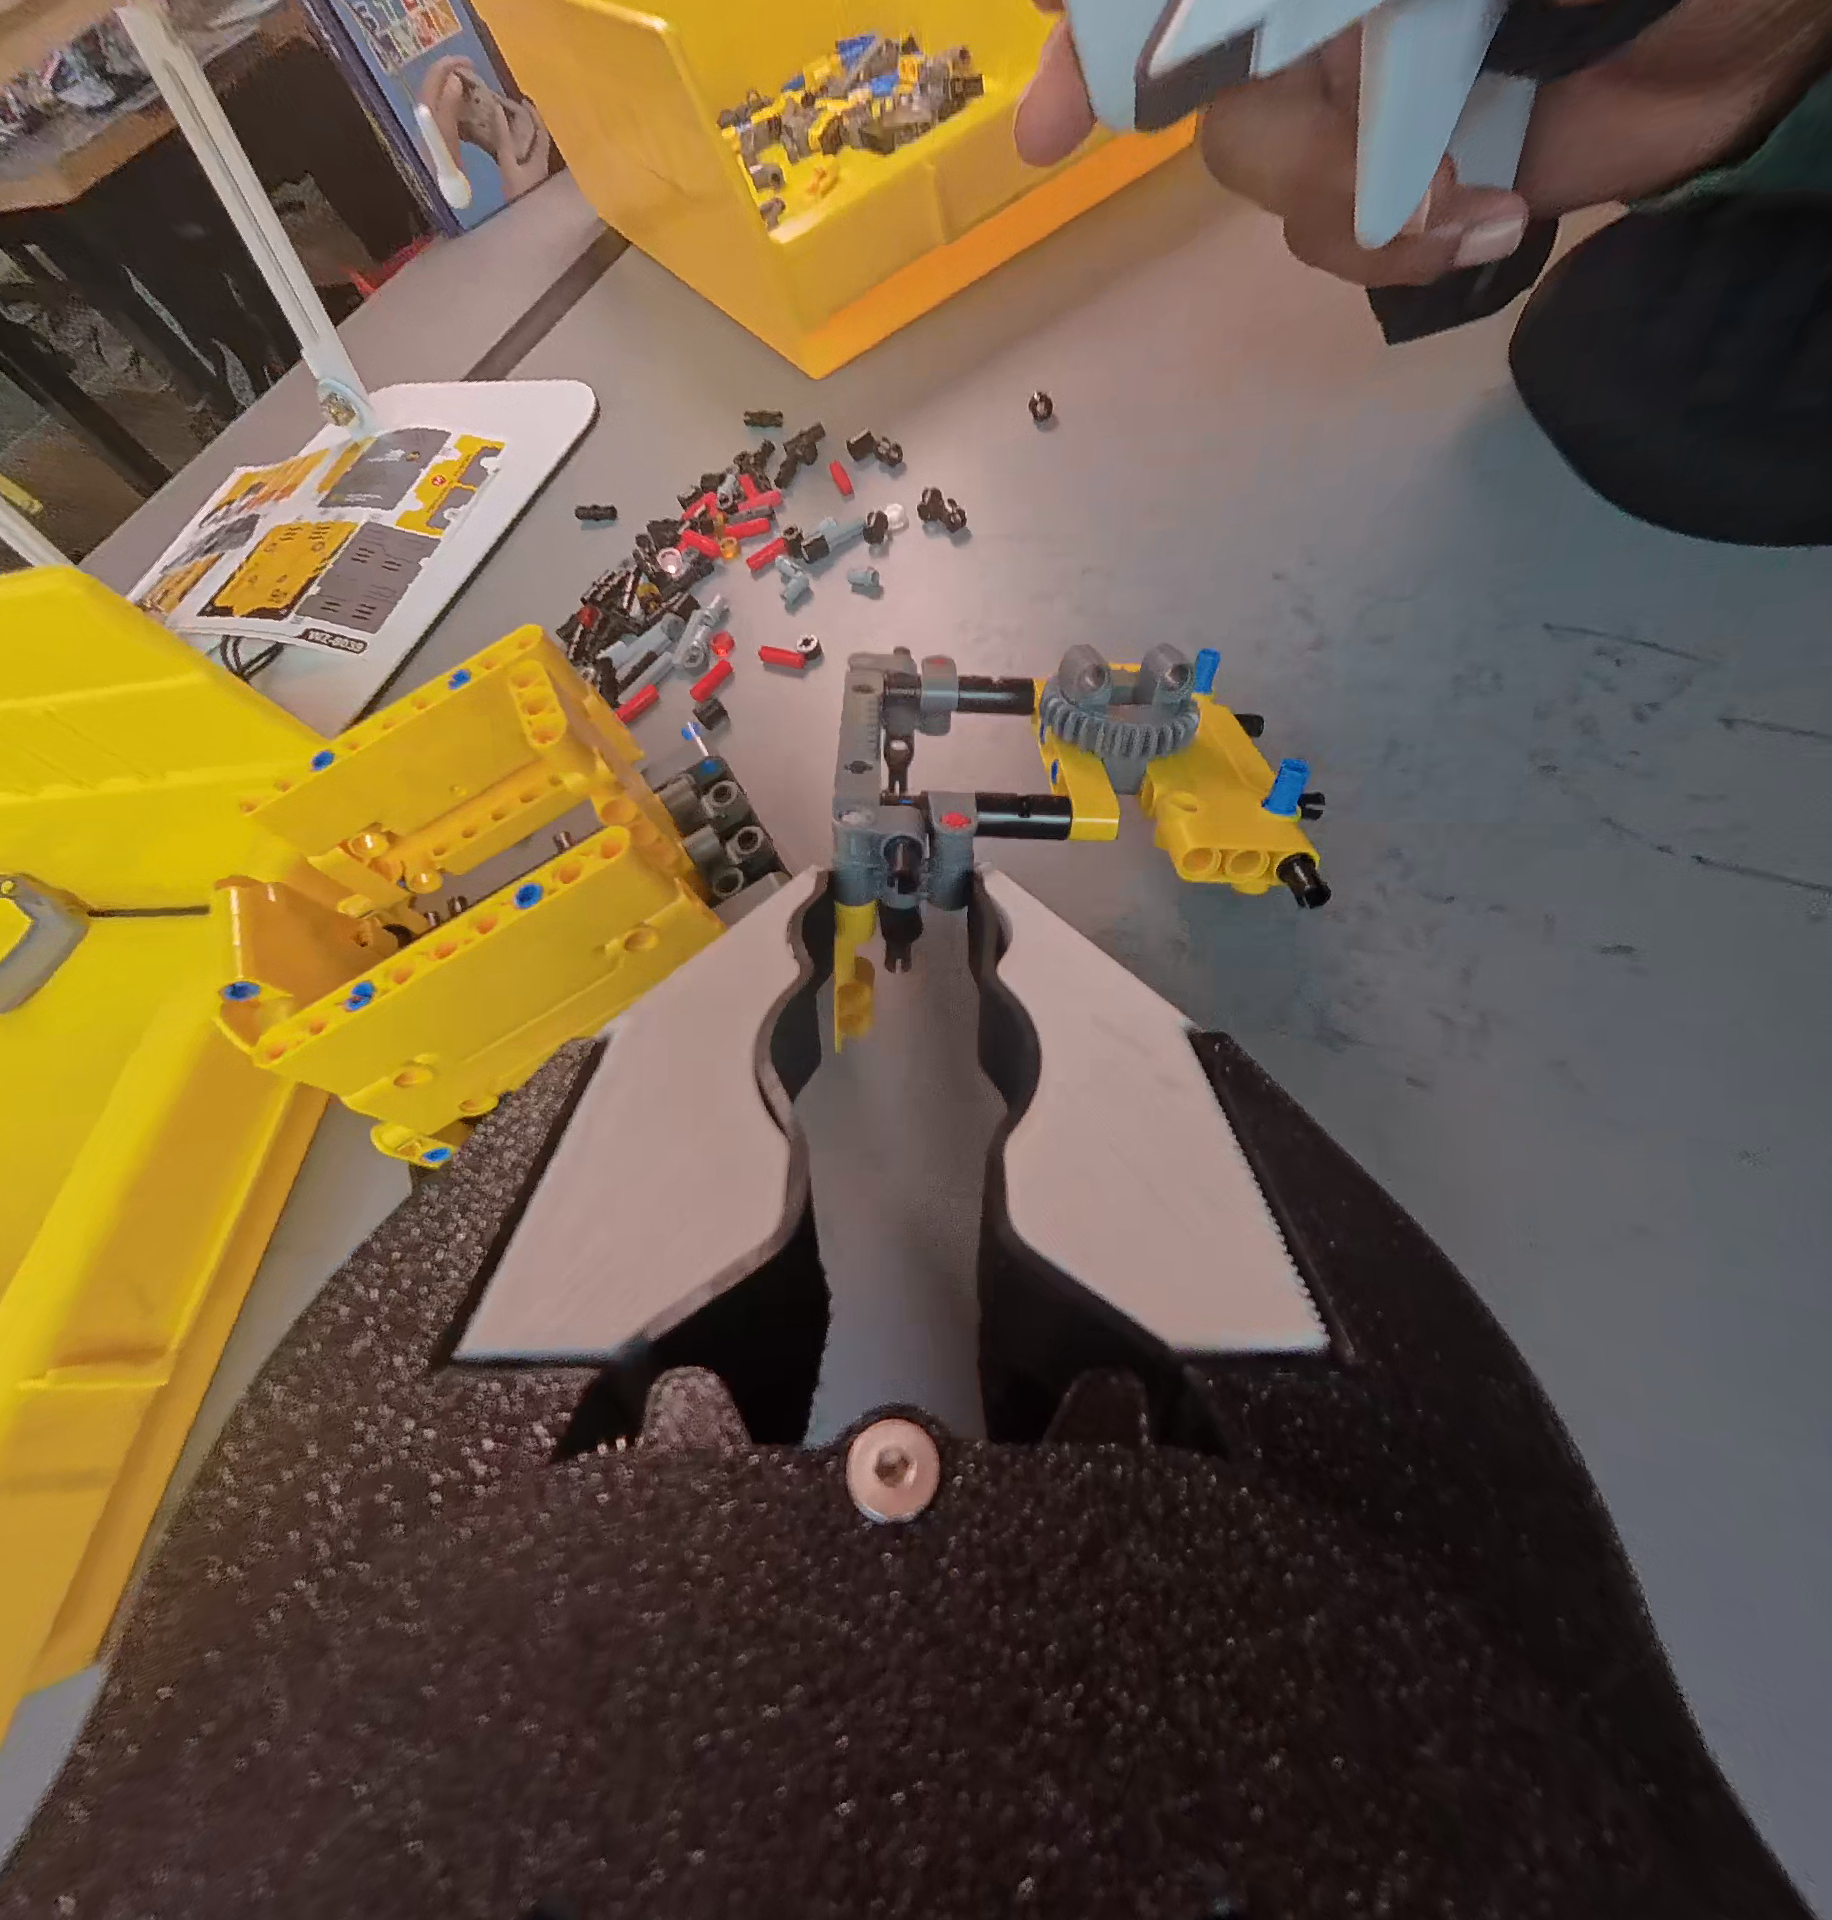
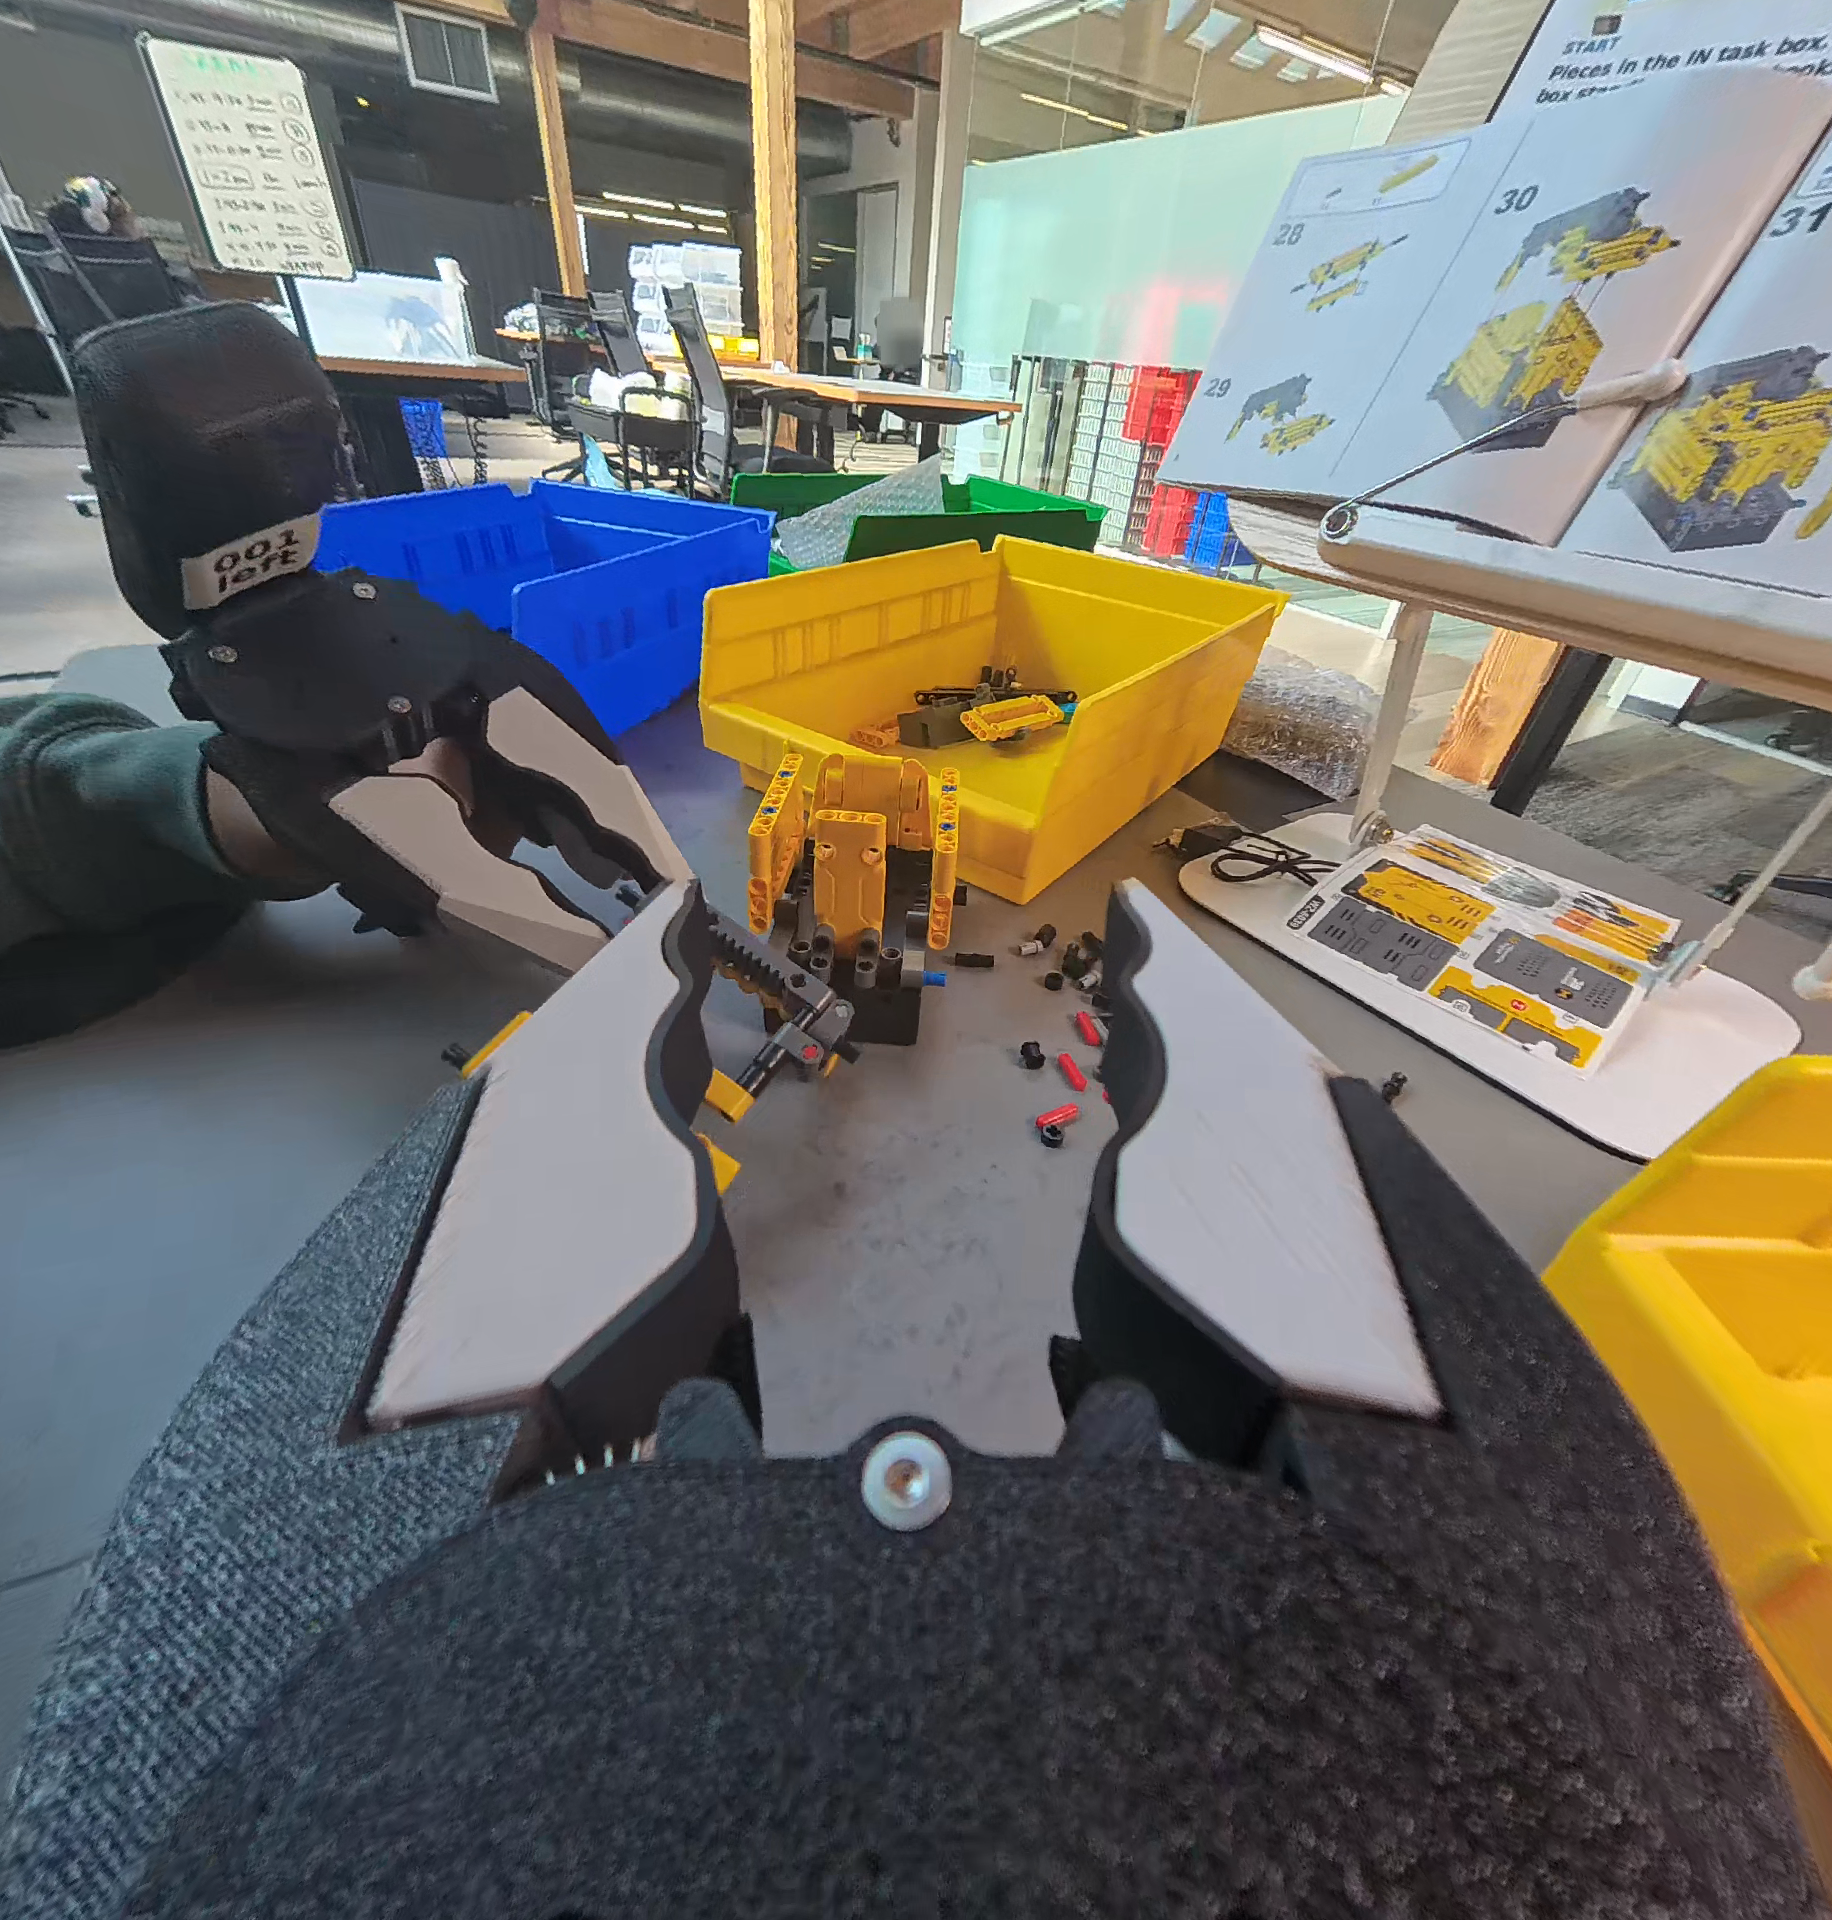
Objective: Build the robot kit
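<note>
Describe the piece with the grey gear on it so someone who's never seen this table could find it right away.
Start at the grey table and find the scatter of small red and black pins. Just nearer than those lies a frame of grey and yellow beams, one end between the left gripper fingers. Unlike the big yellow model beside it, it carries a flat grey gear.
</note>
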The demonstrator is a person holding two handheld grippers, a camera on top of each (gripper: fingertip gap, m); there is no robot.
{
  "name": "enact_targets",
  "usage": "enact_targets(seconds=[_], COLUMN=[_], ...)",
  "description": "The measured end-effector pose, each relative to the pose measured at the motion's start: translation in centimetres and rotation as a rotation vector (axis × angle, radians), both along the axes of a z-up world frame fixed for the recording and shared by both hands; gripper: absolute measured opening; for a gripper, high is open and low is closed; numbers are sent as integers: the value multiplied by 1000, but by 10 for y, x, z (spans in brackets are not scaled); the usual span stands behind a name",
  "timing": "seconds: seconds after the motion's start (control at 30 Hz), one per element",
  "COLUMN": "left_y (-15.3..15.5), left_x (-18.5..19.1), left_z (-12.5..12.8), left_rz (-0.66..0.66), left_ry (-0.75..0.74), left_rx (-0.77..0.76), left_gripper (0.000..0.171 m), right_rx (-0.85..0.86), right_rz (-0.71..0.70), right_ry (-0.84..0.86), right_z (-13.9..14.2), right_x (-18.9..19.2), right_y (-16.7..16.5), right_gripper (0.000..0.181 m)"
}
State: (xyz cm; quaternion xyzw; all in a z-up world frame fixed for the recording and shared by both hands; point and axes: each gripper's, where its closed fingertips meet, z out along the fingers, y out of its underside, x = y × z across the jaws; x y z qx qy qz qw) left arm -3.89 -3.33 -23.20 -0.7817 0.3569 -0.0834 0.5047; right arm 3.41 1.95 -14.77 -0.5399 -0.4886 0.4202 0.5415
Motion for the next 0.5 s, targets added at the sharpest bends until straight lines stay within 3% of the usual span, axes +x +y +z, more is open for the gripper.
enact_targets(seconds=[0.27, 0.5], left_y=[-15, -20], left_x=[1, -40], left_z=[56, 113], left_rz=[-55, 19], left_ry=[-271, -595], left_rx=[93, 204], left_gripper=[23, 23], right_rx=[-76, -102], right_rz=[-14, 22], right_ry=[-7, -139], right_z=[-14, -36], right_x=[-4, -31], right_y=[11, 16], right_gripper=[70, 75])
